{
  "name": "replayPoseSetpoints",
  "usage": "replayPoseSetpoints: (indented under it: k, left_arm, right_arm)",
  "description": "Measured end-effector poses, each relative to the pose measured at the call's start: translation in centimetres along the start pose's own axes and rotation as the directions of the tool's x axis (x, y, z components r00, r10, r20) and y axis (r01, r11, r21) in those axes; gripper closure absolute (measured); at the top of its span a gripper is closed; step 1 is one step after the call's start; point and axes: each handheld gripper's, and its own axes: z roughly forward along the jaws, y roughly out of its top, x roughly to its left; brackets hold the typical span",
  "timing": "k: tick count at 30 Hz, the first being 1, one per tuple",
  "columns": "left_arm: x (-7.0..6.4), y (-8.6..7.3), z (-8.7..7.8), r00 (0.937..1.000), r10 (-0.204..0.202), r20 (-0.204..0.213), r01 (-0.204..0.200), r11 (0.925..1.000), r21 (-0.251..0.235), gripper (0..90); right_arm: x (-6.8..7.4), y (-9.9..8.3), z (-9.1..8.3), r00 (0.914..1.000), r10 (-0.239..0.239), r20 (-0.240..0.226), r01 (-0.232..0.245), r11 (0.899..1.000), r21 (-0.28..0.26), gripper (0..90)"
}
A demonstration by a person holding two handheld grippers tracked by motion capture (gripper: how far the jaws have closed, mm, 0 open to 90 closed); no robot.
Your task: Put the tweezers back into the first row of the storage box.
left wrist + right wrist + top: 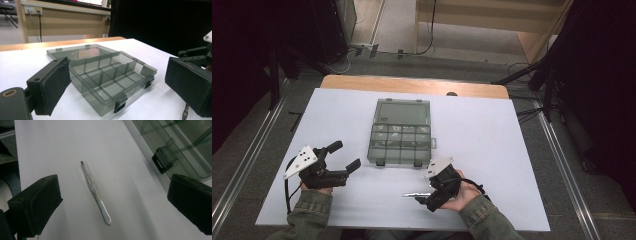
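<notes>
Tweezers (96, 193) lie flat on the white surface (492, 130), near the open organiser box (400, 132). Right tool (424, 196) gapes wide over them; lower squarely, pinch mid-shaft. Left tool (346, 156) gapes wide, empty.

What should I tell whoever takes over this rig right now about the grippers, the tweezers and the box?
Left hand-held gripper: open, empty, aimed at the compartment box.
Right hand-held gripper: open, empty, jaws on either side of the tweezers but not touching them.
The tweezers lie flat on the white table, in front of the box's near edge. The box sits mid-table with its lid open; its compartments look empty.
Done: nothing picked up yet.
Left: probably close on the tweezers, lift them, and place them in a compartment.
</notes>
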Motion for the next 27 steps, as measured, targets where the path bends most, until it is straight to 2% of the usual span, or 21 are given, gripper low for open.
replayPoseSetpoints:
  k: [5, 6, 8, 11, 12, 13, 16, 17, 19, 22, 23, 25, 27]
  left_arm:
    - [-0.2, 0.0, 0.1, 1.0, 0.006, 0.001, -0.006, 1.0, -0.006, 5.8]
    - [-0.2, 0.0, 0.0, 1.0, 0.007, -0.001, -0.007, 1.0, -0.006, 5.7]
    - [-0.1, 0.0, -0.1, 1.0, 0.006, -0.004, -0.006, 0.9999, -0.009, 5.7]
    - [-0.2, 0.0, -0.1, 0.9999, 0.01, -0.004, -0.01, 0.9999, -0.007, 5.8]
    - [-0.2, 0.0, -0.1, 0.9999, 0.01, -0.003, -0.01, 0.9999, -0.008, 5.7]
    - [-0.2, 0.0, -0.1, 0.9999, 0.01, -0.003, -0.01, 0.9999, -0.008, 5.7]
    - [-0.2, 0.0, -0.1, 1.0, 0.009, -0.002, -0.009, 0.9999, -0.01, 5.7]
    - [-0.1, 0.0, -0.1, 0.9999, 0.01, -0.003, -0.01, 0.9999, -0.009, 5.7]
    - [-0.1, 0.0, -0.2, 1.0, 0.008, -0.004, -0.008, 0.9999, -0.01, 5.7]
    - [-0.1, 0.0, -0.1, 1.0, 0.009, -0.003, -0.009, 0.9999, -0.009, 5.7]
    - [-0.1, 0.0, -0.1, 1.0, 0.007, -0.002, -0.007, 0.9999, -0.011, 5.7]
    - [-0.1, 0.0, -0.1, 1.0, 0.006, -0.002, -0.006, 0.9999, -0.011, 5.7]
    - [-0.1, 0.0, -0.1, 1.0, 0.006, -0.002, -0.006, 0.9999, -0.01, 5.7]
  right_arm:
    - [0.1, 0.9, 0.5, 0.9994, -0.029, -0.018, 0.03, 0.999, 0.039, 0.0]
    - [0.1, 1.2, 0.9, 0.9981, -0.043, -0.044, 0.045, 0.997, 0.061, 0.0]
    - [0.1, 1.4, 1.0, 0.9975, -0.052, -0.049, 0.055, 0.995, 0.079, 0.0]
    - [0.3, 1.9, 1.5, 0.9945, -0.09, -0.054, 0.096, 0.987, 0.132, 0.0]
    - [0.6, 2.3, 1.8, 0.9918, -0.114, -0.059, 0.122, 0.978, 0.172, 1.5]
    - [0.6, 2.3, 1.8, 0.9918, -0.114, -0.059, 0.122, 0.978, 0.172, 1.5]
    - [0.9, 3.0, 2.3, 0.986, -0.153, -0.066, 0.164, 0.961, 0.221, 6.2]
    - [0.9, 3.0, 2.3, 0.986, -0.153, -0.066, 0.164, 0.961, 0.221, 6.2]
    - [1.0, 3.5, 2.4, 0.9832, -0.162, -0.085, 0.178, 0.952, 0.25, 14.0]
    - [0.9, 3.7, 2.5, 0.9827, -0.16, -0.093, 0.18, 0.948, 0.264, 17.0]
    - [0.9, 3.9, 2.5, 0.9798, -0.164, -0.114, 0.19, 0.94, 0.282, 22.3]
    - [0.9, 3.9, 2.5, 0.9788, -0.17, -0.114, 0.197, 0.937, 0.289, 23.9]
    - [0.9, 4.2, 2.4, 0.9764, -0.172, -0.13, 0.205, 0.929, 0.308, 31.6]
